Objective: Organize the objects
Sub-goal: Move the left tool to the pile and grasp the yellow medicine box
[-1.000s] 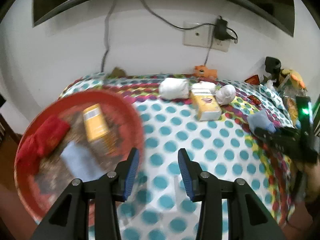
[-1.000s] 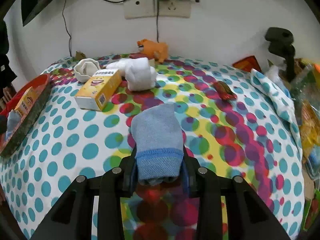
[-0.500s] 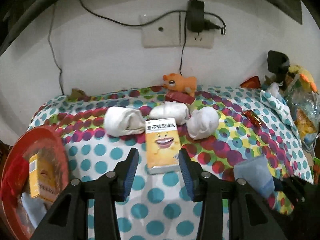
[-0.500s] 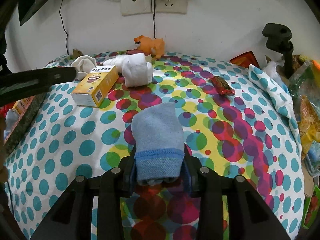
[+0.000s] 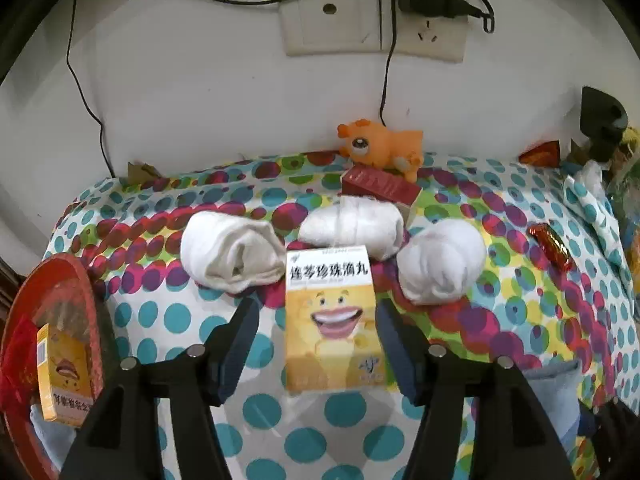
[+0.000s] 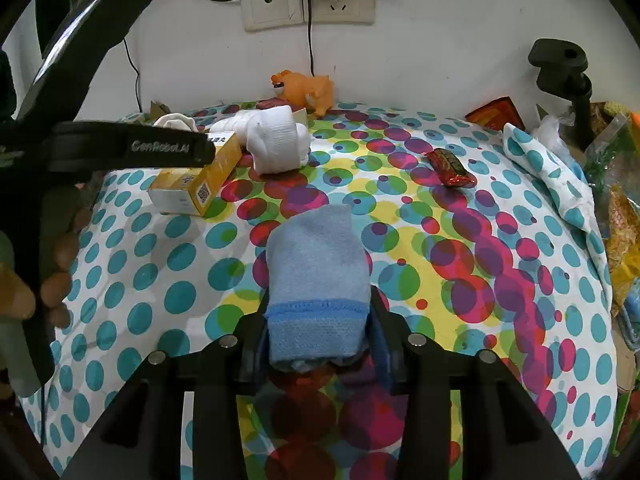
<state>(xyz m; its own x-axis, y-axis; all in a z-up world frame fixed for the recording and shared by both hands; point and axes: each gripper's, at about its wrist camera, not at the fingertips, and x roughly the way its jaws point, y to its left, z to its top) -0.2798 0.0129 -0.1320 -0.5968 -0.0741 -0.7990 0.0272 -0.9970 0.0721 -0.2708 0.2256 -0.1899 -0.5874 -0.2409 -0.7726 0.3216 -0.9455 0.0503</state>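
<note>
My left gripper [image 5: 316, 316] is open, one finger on each side of a yellow medicine box [image 5: 334, 320] with a smiling face that lies flat on the dotted cloth. Three rolled white socks [image 5: 232, 254] lie just behind the box. My right gripper [image 6: 318, 328] is shut on a rolled blue sock [image 6: 318, 276], held low over the cloth. The box [image 6: 198, 176] and the left gripper's body [image 6: 132, 146] show at the left of the right wrist view. A red round tray [image 5: 60, 300] at the left edge holds another yellow box [image 5: 64, 376] and a red item [image 5: 20, 360].
An orange toy animal [image 5: 384, 148] and a red box [image 5: 380, 184] sit by the wall under the sockets. A red candy wrapper [image 6: 450, 162] lies at the right. Bags and a black clamp [image 6: 560, 68] crowd the right edge.
My left gripper swung right from the red tray and moved forward until its fingers straddle the yellow box. My right gripper stayed almost still, holding the blue sock.
</note>
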